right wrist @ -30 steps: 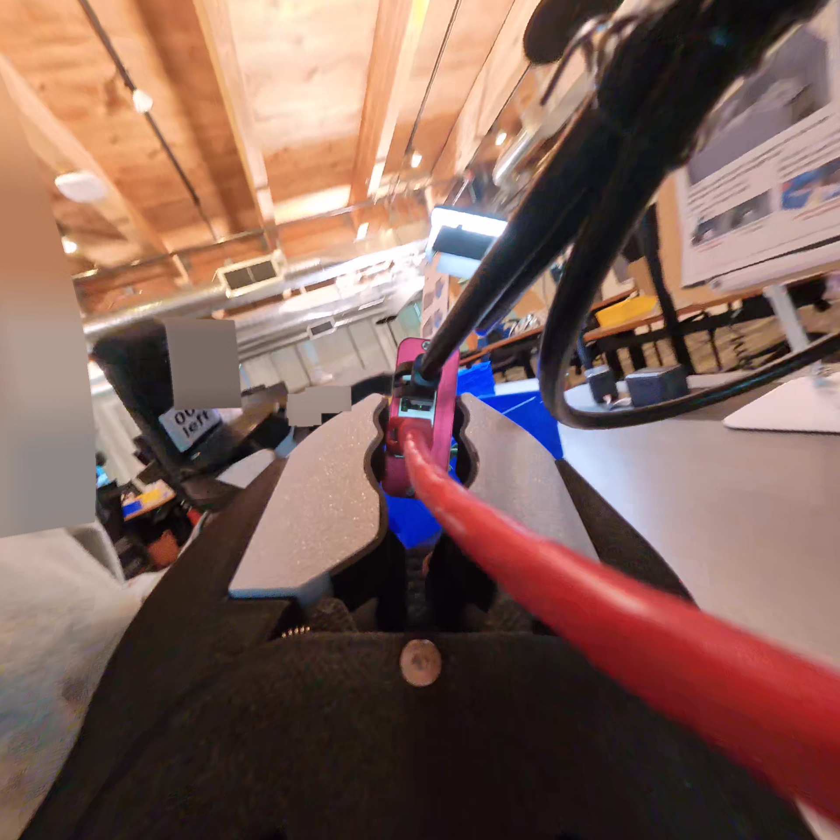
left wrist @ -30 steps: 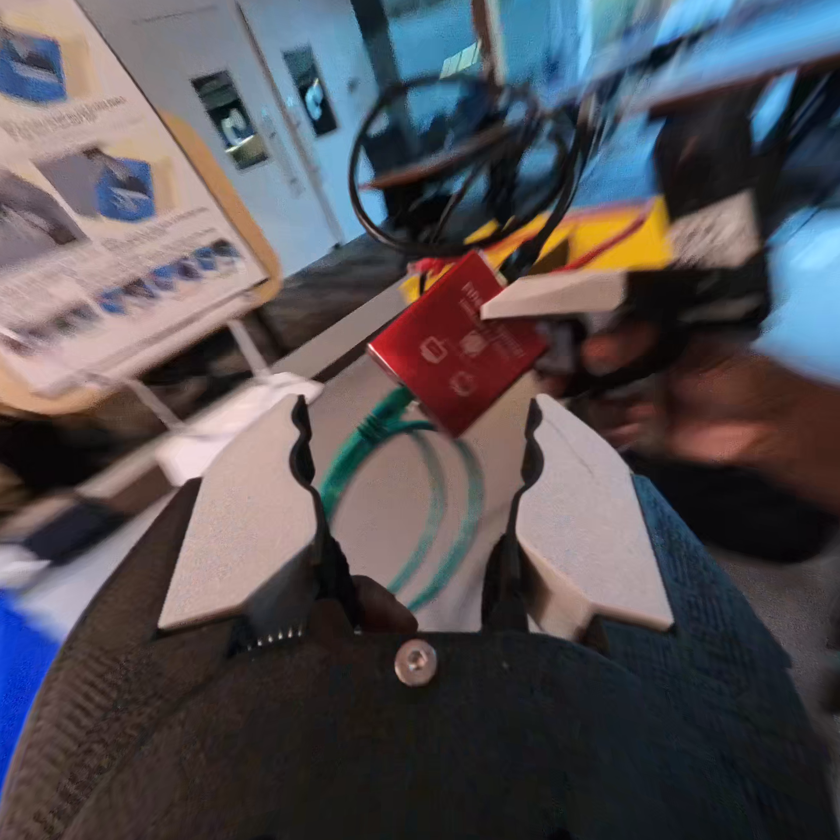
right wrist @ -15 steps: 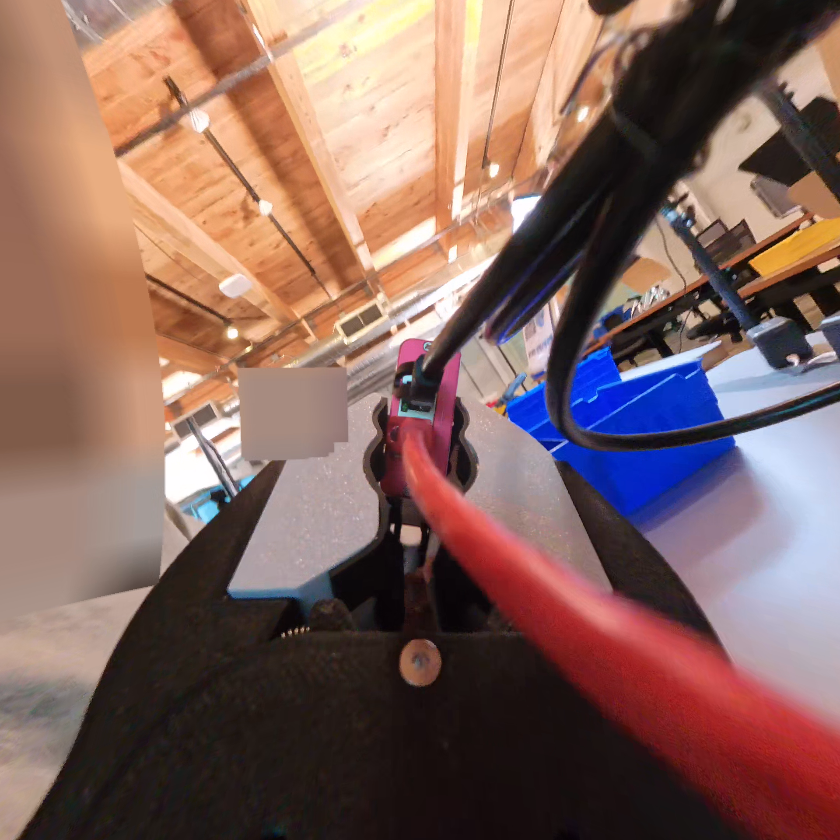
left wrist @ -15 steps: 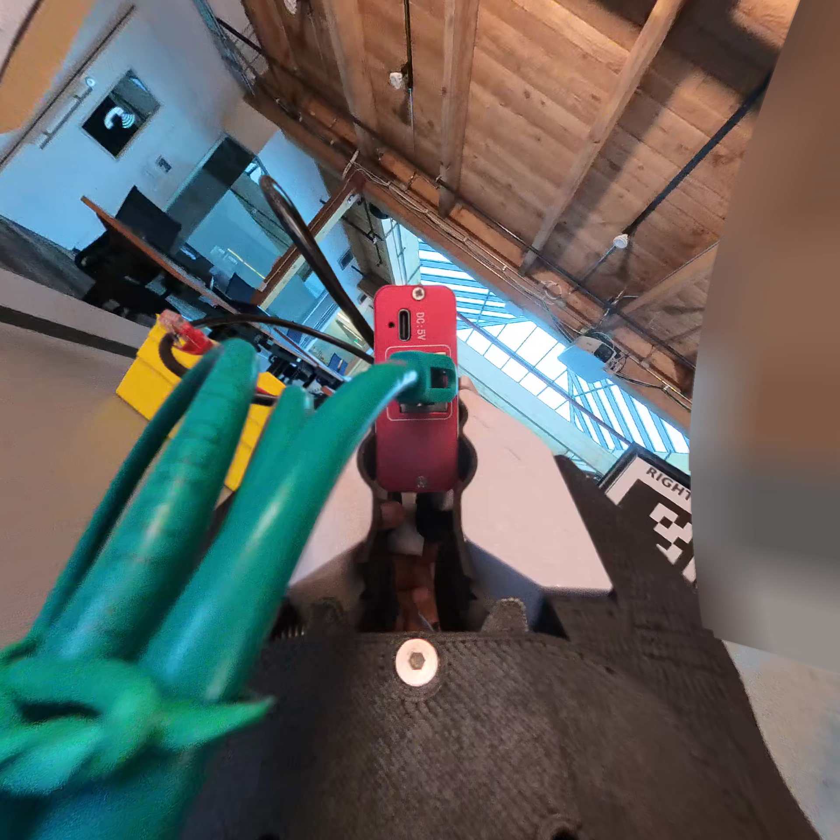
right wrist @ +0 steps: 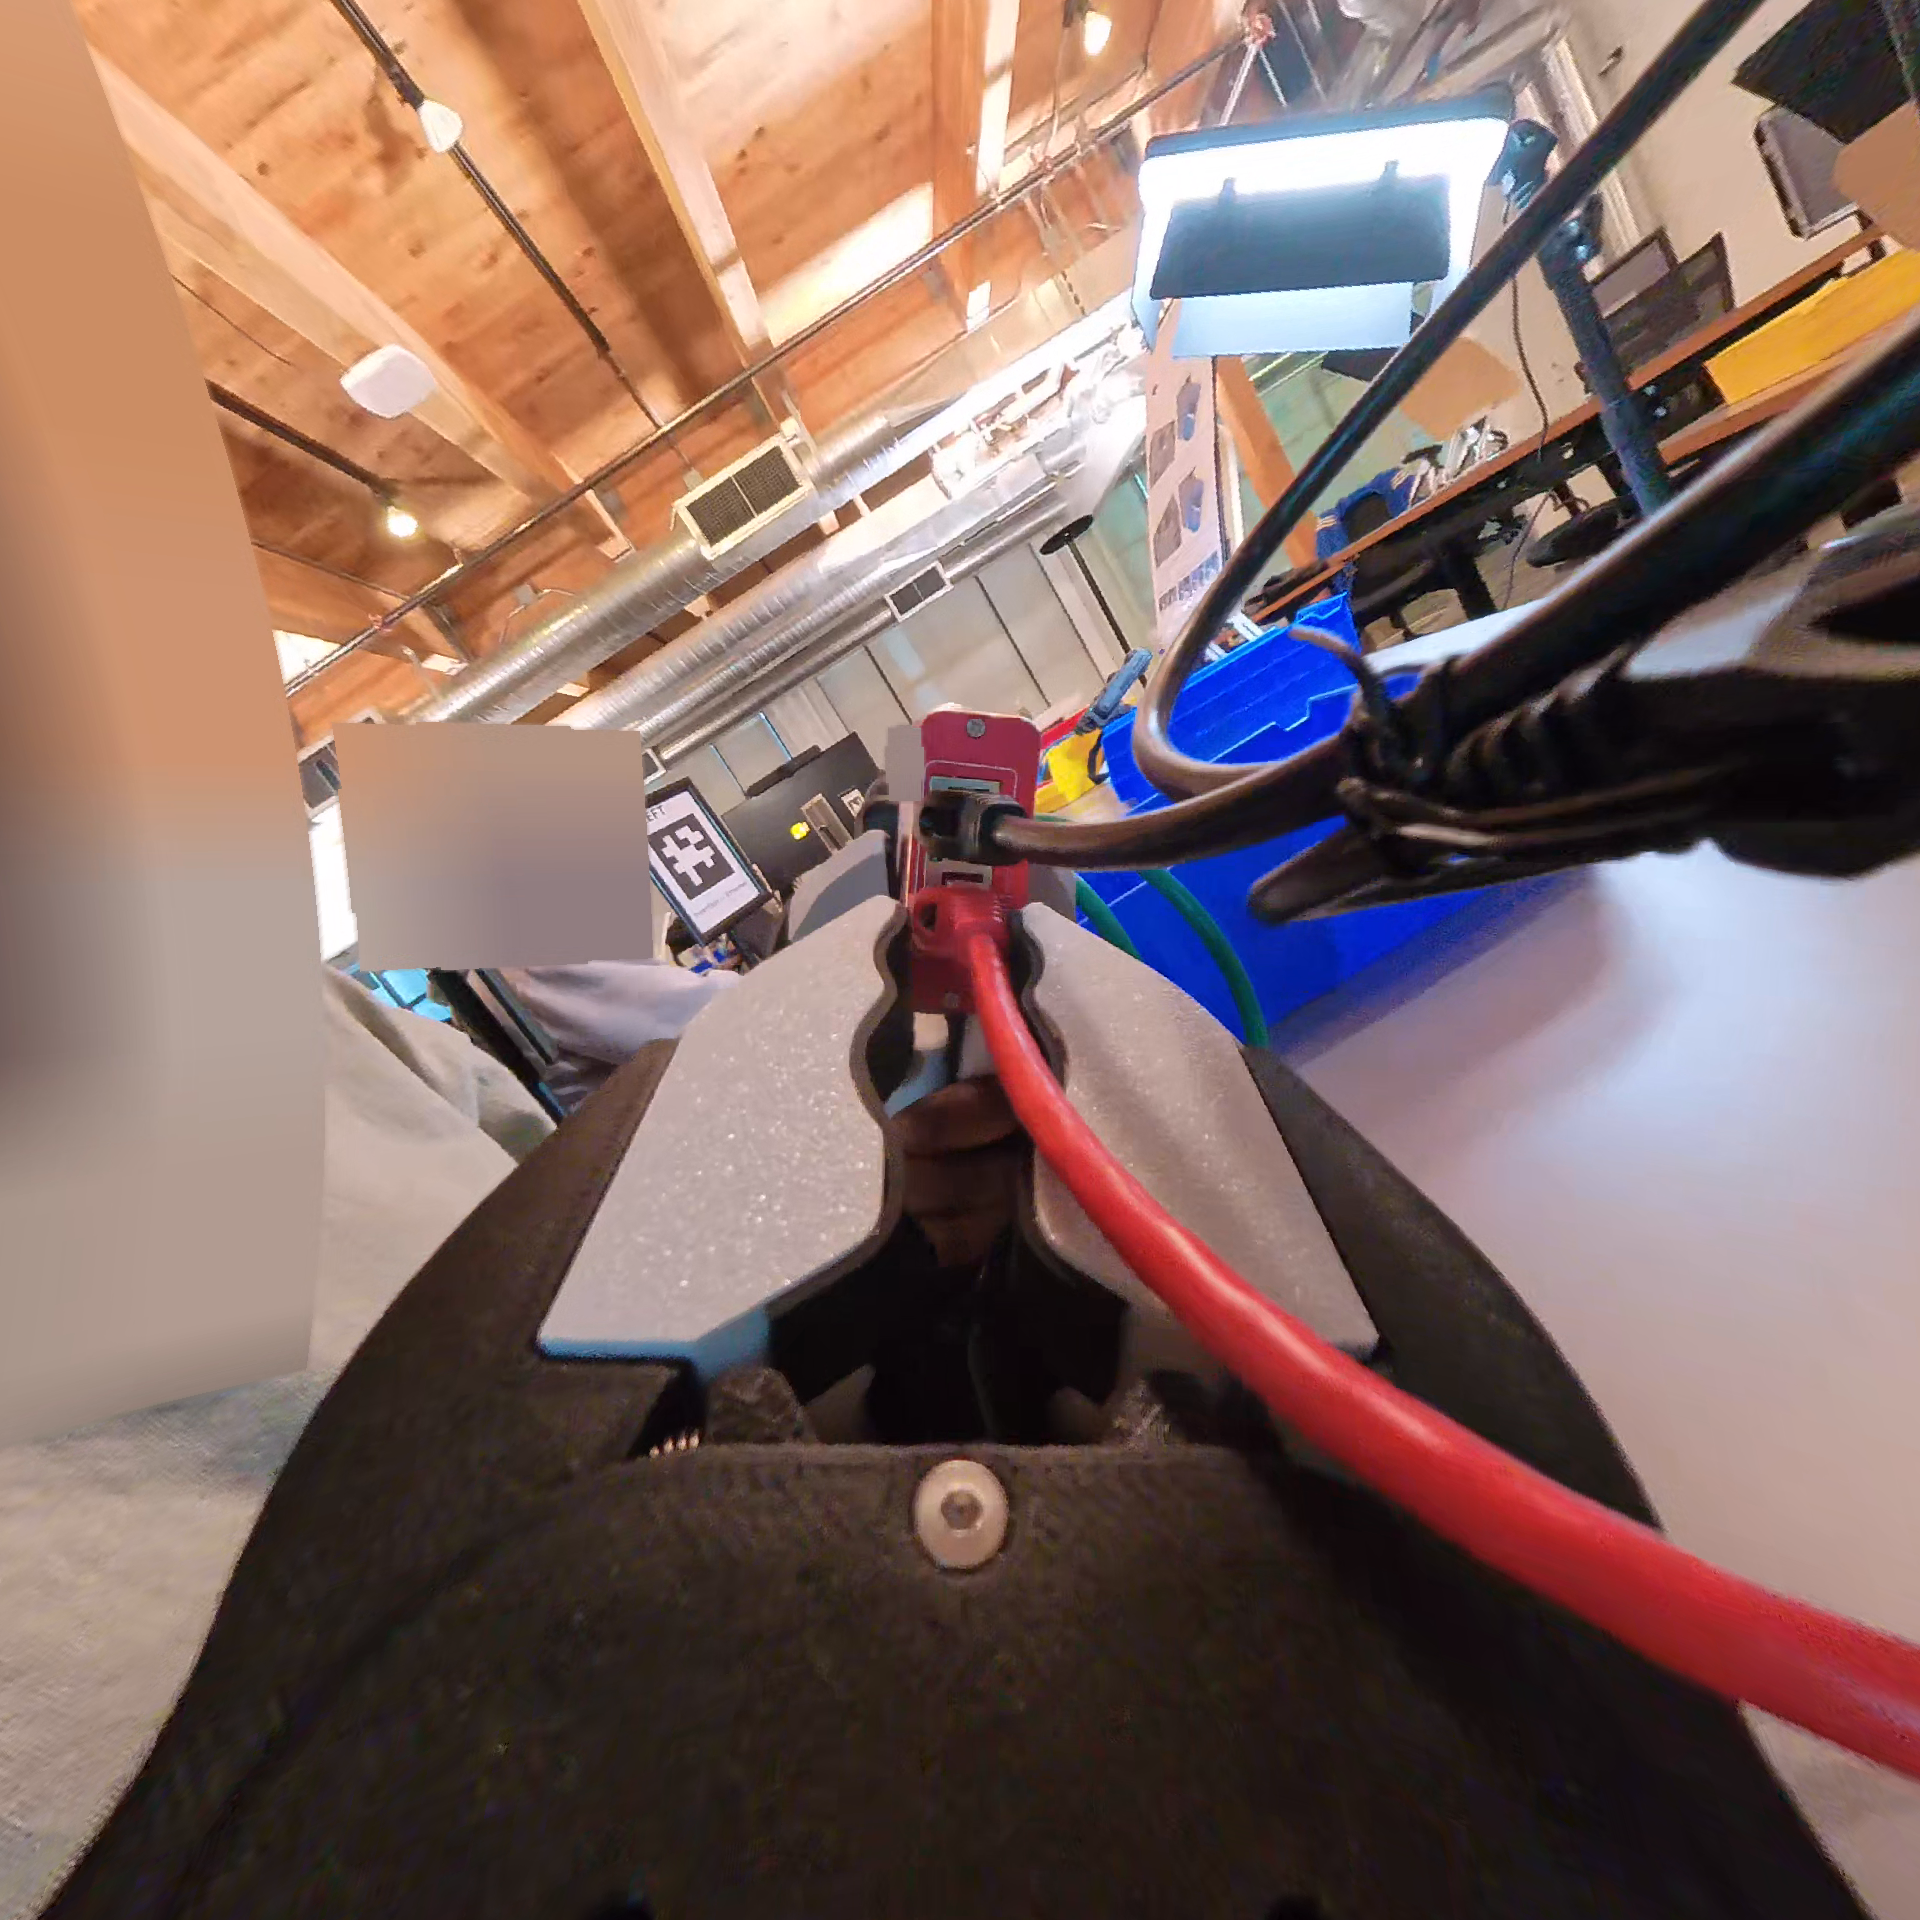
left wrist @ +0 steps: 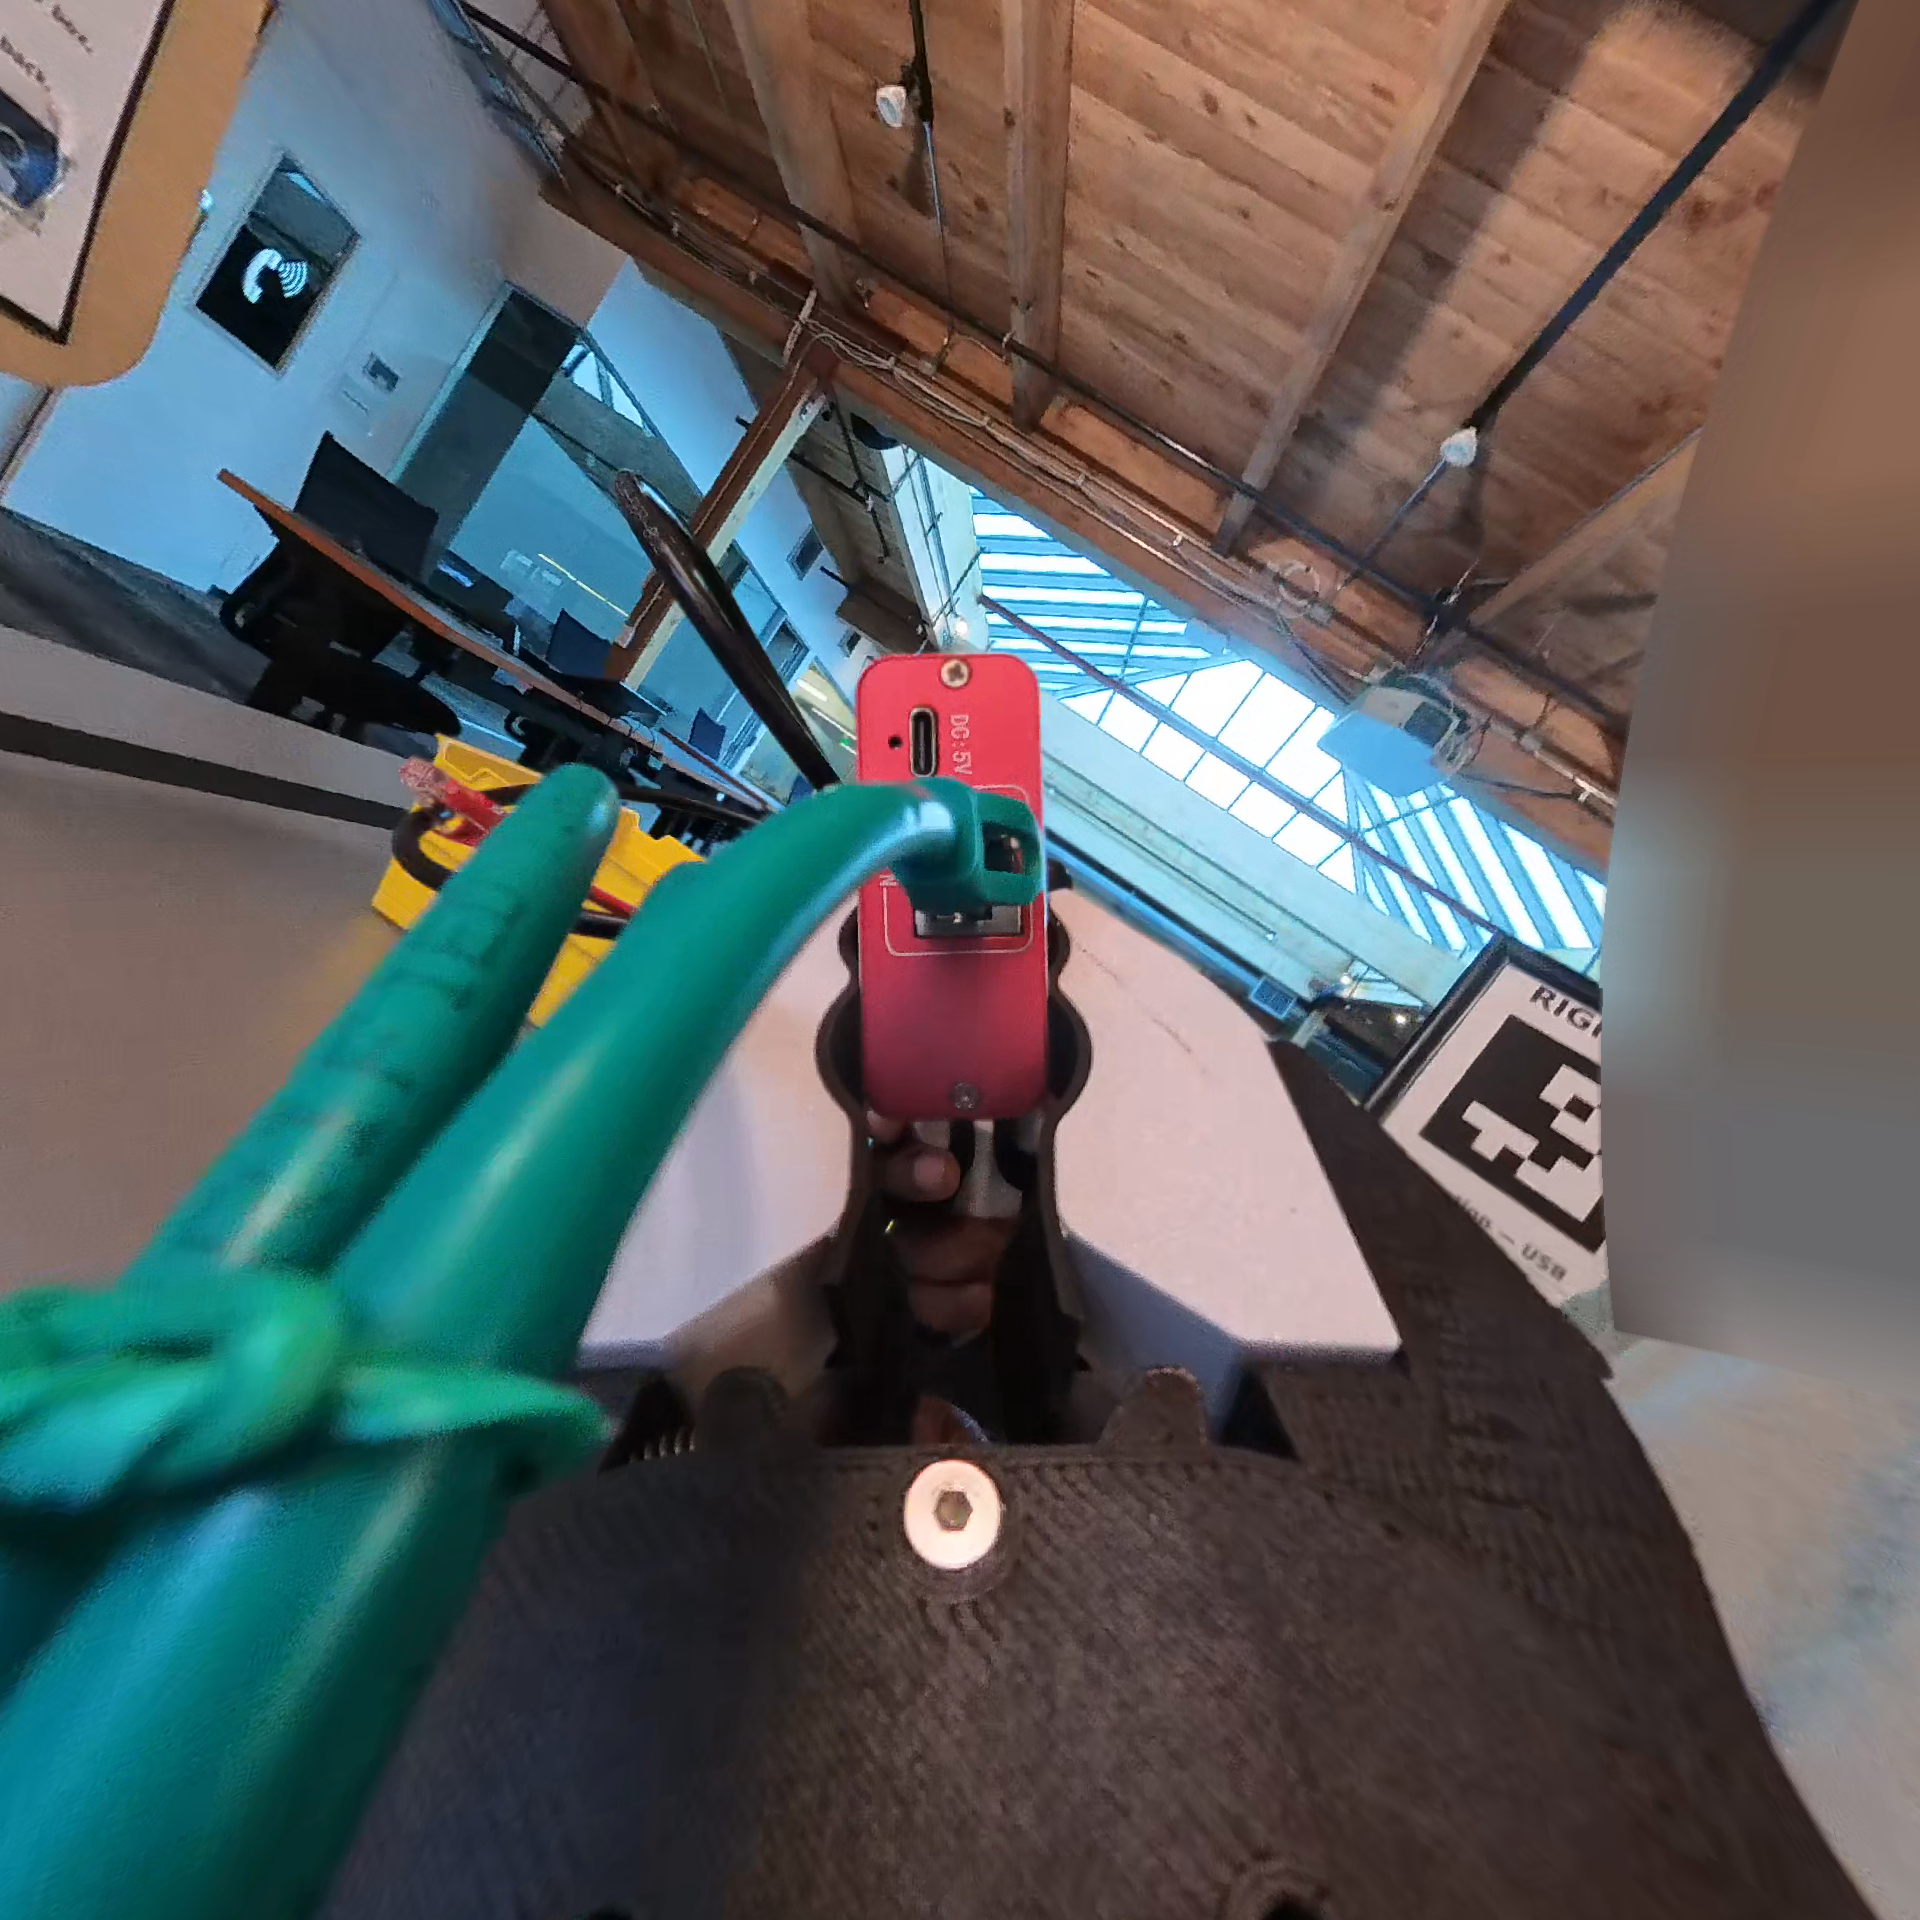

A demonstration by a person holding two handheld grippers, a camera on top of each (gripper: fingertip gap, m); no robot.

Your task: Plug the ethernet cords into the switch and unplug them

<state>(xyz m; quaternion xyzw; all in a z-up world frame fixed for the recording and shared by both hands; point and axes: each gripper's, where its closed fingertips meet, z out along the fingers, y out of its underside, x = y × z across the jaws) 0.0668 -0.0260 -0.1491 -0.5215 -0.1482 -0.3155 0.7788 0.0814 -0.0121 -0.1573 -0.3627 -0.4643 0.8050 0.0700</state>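
While a second ago our left gripper stood spread and short of the switch, its fingers now pinch the red box by its lower end; against half a second ago this view has hardly changed. The switch stands upright between them, raised off the table; the green cord is plugged into its face and sweeps down to the left; the gripper points upward at the wooden ceiling; a yellow bin sits toward the table's far edge.

From the right wrist, the view has tipped lower than before; the right gripper stays clamped on the switch, one finger at each side; the red cord leaves the lower port toward us; the black cord, earlier rising steeply, now runs off to the right; a blue bin stands on the table behind.
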